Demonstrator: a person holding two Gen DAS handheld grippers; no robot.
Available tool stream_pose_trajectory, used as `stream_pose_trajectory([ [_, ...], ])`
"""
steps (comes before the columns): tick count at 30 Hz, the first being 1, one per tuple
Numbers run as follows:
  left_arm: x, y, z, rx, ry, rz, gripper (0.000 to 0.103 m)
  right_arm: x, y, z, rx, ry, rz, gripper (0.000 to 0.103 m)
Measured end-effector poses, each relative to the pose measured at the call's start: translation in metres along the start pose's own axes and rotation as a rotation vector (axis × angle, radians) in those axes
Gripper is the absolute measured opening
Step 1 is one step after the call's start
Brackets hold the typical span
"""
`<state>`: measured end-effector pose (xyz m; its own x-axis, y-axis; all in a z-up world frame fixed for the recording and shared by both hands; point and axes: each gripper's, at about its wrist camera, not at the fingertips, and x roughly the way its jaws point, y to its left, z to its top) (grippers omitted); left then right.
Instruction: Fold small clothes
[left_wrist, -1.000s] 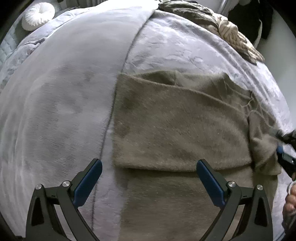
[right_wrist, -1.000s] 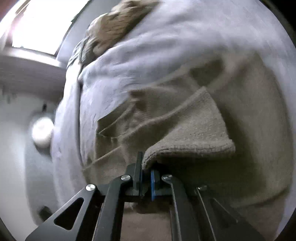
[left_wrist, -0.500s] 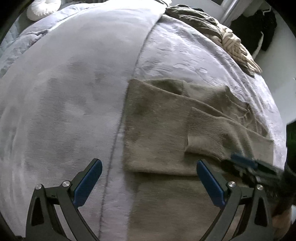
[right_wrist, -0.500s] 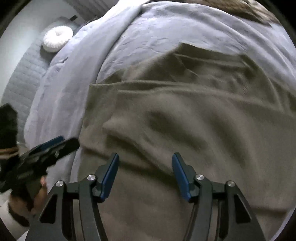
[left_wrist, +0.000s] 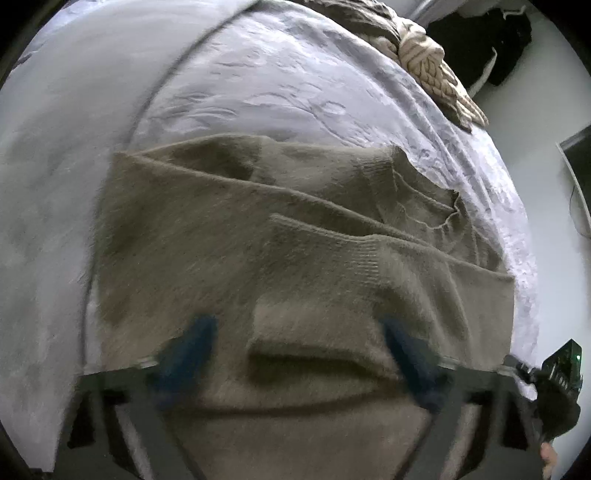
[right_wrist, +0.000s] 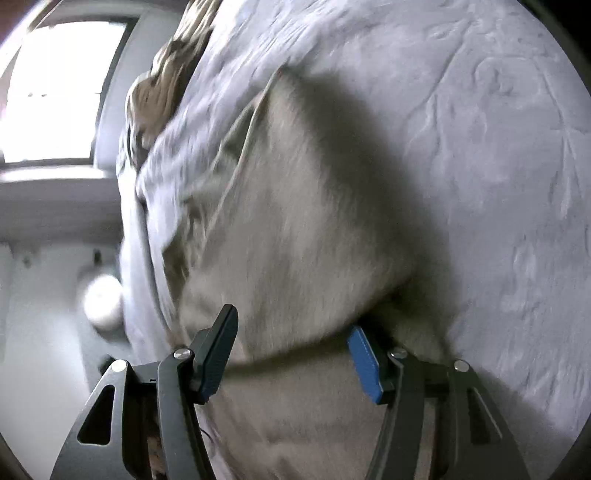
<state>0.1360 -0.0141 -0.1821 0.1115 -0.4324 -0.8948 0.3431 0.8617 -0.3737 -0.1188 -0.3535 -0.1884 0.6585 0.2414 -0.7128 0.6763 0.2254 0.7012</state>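
Observation:
A taupe knit sweater (left_wrist: 258, 240) lies on the grey bed cover (left_wrist: 277, 85) with both sleeves folded across its body. My left gripper (left_wrist: 299, 347) is open and blurred, low over the sweater's near half, its blue pads either side of a folded cuff edge. My right gripper (right_wrist: 291, 350) is open at the sweater's (right_wrist: 295, 221) side edge, with a raised fold of the fabric between its jaws. The right gripper's body shows at the lower right of the left wrist view (left_wrist: 554, 391).
A pile of patterned knitwear (left_wrist: 424, 55) lies at the bed's far edge, also in the right wrist view (right_wrist: 162, 85). A round white cushion (right_wrist: 103, 302) sits beyond the bed. Dark clothes (left_wrist: 491, 37) hang at the far right. A bright window (right_wrist: 59, 92) is at left.
My right gripper let go of the sleeve, leaving it folded across the body, then swung to the sweater's side edge. My left gripper moved right and down over the sweater.

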Motion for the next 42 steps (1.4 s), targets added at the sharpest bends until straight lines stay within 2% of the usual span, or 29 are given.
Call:
stream_pose_trajectory([
  [1,0.004,-0.002,0.003,-0.001,0.010,0.006,0.049,-0.001,0.001,0.004,-0.011,-0.006,-0.017,0.038],
  [2,0.005,-0.002,0.005,0.001,0.012,0.027,0.038,0.000,0.006,0.007,-0.031,-0.003,-0.052,0.007],
  [3,0.004,-0.002,0.006,0.004,0.011,0.027,0.017,-0.006,0.008,0.009,-0.063,-0.001,-0.081,0.006],
  [5,-0.005,-0.001,0.006,-0.012,-0.001,-0.009,0.017,-0.014,0.013,0.009,-0.124,0.005,-0.084,0.006],
  [8,-0.023,-0.006,-0.005,0.029,-0.034,-0.019,0.017,-0.025,0.016,0.012,-0.200,-0.002,-0.144,0.006],
  [9,-0.026,-0.008,-0.010,0.046,-0.034,-0.016,0.017,-0.026,0.010,0.015,-0.213,0.008,-0.166,0.006],
  [11,-0.022,-0.011,-0.020,0.072,-0.018,0.008,0.008,-0.021,-0.002,0.019,-0.212,0.049,-0.173,0.007],
  [15,-0.006,-0.003,-0.031,0.050,0.008,0.062,0.008,-0.015,-0.011,0.017,-0.198,0.121,-0.171,0.010],
  [18,-0.012,0.003,-0.035,0.040,-0.003,0.087,0.008,-0.027,0.002,0.005,-0.282,0.138,-0.197,0.034],
  [19,-0.016,0.004,-0.036,0.047,-0.009,0.107,0.008,-0.034,0.009,0.001,-0.318,0.123,-0.192,0.047],
  [20,-0.020,0.004,-0.036,0.057,-0.018,0.127,0.008,-0.046,0.017,-0.002,-0.366,0.081,-0.188,0.053],
  [21,-0.025,0.005,-0.036,0.065,-0.028,0.138,0.008,-0.056,0.023,-0.002,-0.405,0.040,-0.187,0.054],
  [23,-0.034,0.008,-0.036,0.076,-0.039,0.143,0.008,-0.067,0.029,0.009,-0.430,-0.028,-0.194,0.054],
  [25,-0.043,0.006,-0.033,0.088,-0.055,0.146,0.008,-0.064,0.024,0.030,-0.372,-0.048,-0.181,0.054],
  [29,-0.044,-0.005,-0.025,0.113,-0.079,0.135,0.008,-0.038,-0.002,0.072,-0.211,-0.043,-0.127,0.054],
  [31,-0.040,-0.012,-0.021,0.114,-0.082,0.124,0.008,-0.020,-0.015,0.085,-0.112,-0.005,-0.048,0.050],
  [32,-0.036,-0.016,-0.019,0.112,-0.081,0.118,0.008,-0.013,-0.018,0.088,-0.072,0.018,-0.020,0.024],
  [33,-0.032,-0.019,-0.018,0.110,-0.079,0.111,0.008,-0.007,-0.015,0.087,-0.065,0.040,-0.015,0.008],
  [35,-0.023,-0.026,-0.017,0.114,-0.065,0.110,0.008,-0.007,0.010,0.079,-0.208,0.023,-0.090,0.009],
  [37,-0.011,-0.031,-0.017,0.128,-0.048,0.128,0.008,-0.009,0.037,0.069,-0.401,0.003,-0.215,0.009],
  [40,0.002,-0.032,-0.021,0.155,-0.032,0.166,0.008,0.002,0.046,0.063,-0.560,-0.004,-0.409,0.009],
  [41,0.005,-0.031,-0.022,0.160,-0.033,0.170,0.008,0.007,0.044,0.062,-0.595,-0.004,-0.455,0.010],
  [42,0.007,-0.030,-0.023,0.163,-0.034,0.170,0.008,0.011,0.042,0.060,-0.612,-0.006,-0.466,0.010],
])
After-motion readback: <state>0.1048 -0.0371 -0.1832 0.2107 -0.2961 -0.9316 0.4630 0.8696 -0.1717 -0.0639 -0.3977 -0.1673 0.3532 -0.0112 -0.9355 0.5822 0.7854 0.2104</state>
